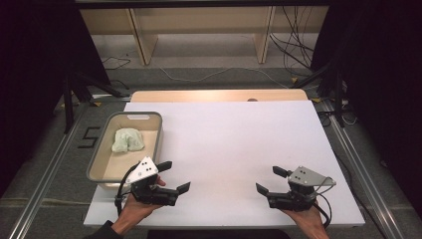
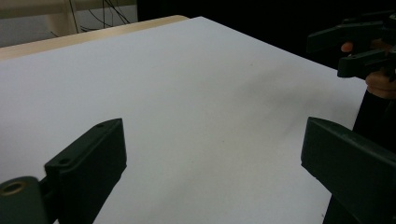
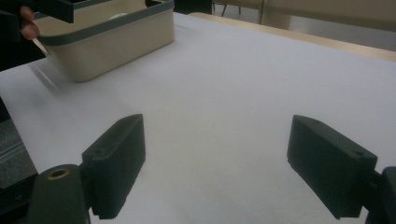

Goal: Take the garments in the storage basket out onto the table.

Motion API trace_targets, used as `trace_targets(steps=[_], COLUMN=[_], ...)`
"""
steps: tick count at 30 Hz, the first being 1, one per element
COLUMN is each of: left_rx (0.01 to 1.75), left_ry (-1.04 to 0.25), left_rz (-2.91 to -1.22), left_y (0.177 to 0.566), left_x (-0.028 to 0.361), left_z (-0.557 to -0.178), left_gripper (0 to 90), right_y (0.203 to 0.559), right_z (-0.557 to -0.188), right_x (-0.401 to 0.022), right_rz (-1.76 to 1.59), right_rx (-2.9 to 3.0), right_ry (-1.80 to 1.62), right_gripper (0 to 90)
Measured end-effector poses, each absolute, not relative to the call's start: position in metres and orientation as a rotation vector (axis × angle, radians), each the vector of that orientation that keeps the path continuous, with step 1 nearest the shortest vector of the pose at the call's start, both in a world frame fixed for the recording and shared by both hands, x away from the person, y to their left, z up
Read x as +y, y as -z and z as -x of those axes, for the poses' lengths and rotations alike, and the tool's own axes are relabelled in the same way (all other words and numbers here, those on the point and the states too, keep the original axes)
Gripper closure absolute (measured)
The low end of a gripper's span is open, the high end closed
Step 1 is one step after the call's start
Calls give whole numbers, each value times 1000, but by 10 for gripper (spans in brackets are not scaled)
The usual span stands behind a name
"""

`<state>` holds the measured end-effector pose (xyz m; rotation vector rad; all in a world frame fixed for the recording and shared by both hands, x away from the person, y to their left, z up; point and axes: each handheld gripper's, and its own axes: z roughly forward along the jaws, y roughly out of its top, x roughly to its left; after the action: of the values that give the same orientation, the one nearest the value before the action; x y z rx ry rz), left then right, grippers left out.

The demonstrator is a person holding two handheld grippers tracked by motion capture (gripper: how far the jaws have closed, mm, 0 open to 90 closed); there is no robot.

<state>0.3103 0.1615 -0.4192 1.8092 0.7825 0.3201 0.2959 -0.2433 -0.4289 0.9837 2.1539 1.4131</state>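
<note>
A beige bin with a grey rim [image 1: 158,133] stands on the left side of the white table [image 1: 229,139], and a pale green crumpled cloth [image 1: 127,140] lies inside it. My left gripper [image 1: 174,176] hovers just right of the bin's near corner, its jaws wide apart with nothing between them. Near the front right edge my right gripper [image 1: 268,179] is open too and holds nothing. The left gripper view has my own gripper [image 2: 212,163] over bare white table with the other gripper [image 2: 359,49] far off at top right. The right gripper view has its gripper [image 3: 215,163] over bare table and the bin [image 3: 112,42] at top left.
A light wooden strip [image 1: 219,95] borders the table's far edge. Beyond it are wooden shelf legs and cables on a grey floor. Metal rails run along both sides of the table. The table's white surface spreads between the two grippers.
</note>
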Motion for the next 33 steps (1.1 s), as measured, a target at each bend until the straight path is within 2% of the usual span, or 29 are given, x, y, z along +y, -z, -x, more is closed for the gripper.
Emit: trace_targets(steps=[15, 25, 33], left_rx=[807, 851, 903], left_ry=[-333, -393, -386], left_rz=[-1781, -1783, -1757], left_y=[415, 403, 397], left_x=[164, 166, 170], left_z=[-316, -334, -349], left_gripper=[60, 60, 60], right_y=[428, 427, 427], right_z=[-296, -298, -298], right_x=[-244, -246, -245], right_rz=[-987, -993, -997], right_rx=[2148, 2137, 2135], right_ry=[-1401, -1410, -1418], right_gripper=[205, 204, 204])
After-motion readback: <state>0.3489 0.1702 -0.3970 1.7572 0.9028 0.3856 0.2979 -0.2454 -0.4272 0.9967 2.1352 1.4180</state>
